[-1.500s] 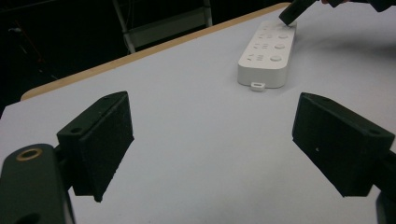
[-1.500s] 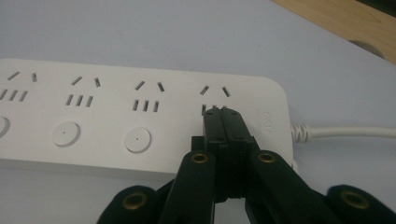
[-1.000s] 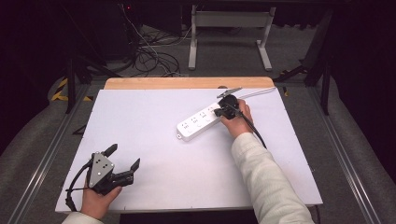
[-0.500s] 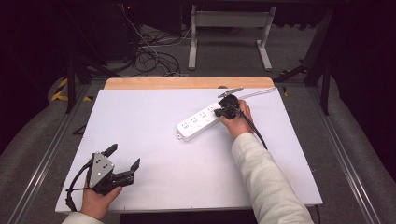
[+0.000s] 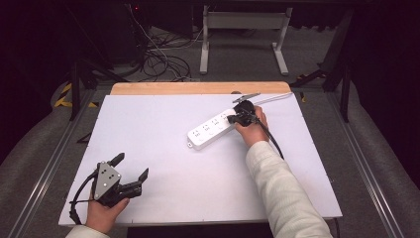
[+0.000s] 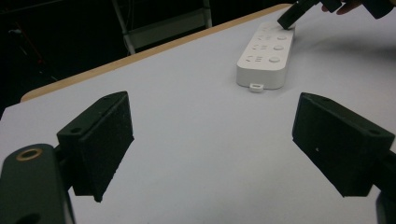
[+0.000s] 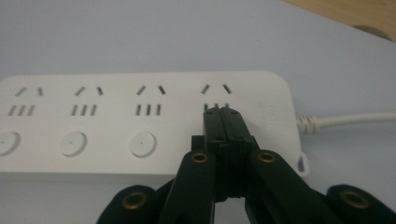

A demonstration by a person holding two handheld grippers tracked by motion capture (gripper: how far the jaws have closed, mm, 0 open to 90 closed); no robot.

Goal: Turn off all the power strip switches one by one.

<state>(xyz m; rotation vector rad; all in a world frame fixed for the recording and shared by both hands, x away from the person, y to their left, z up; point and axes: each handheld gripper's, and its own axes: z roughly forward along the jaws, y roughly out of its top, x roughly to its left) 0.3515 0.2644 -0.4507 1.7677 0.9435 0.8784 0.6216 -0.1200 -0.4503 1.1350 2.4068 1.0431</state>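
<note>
Right gripper [image 7: 222, 114], jaws clenched, presses the power strip [image 5: 210, 131]; left gripper [image 5: 132, 171] rests released, well apart.

The white tabletop [image 5: 163, 148] has a bare wooden strip [image 5: 198, 88] along its far edge and sits within a metal rail frame [image 5: 44, 173]. The floor beyond is grey carpet [image 5: 237, 49]; a tangle of dark cables [image 5: 163, 62] lies on it at the left. A white metal stand [image 5: 242, 34] with two feet occupies the centre rear. Yellow-black hazard tape [image 5: 63, 95] marks the floor at left. The surroundings are dark, with the light concentrated on the table.
</note>
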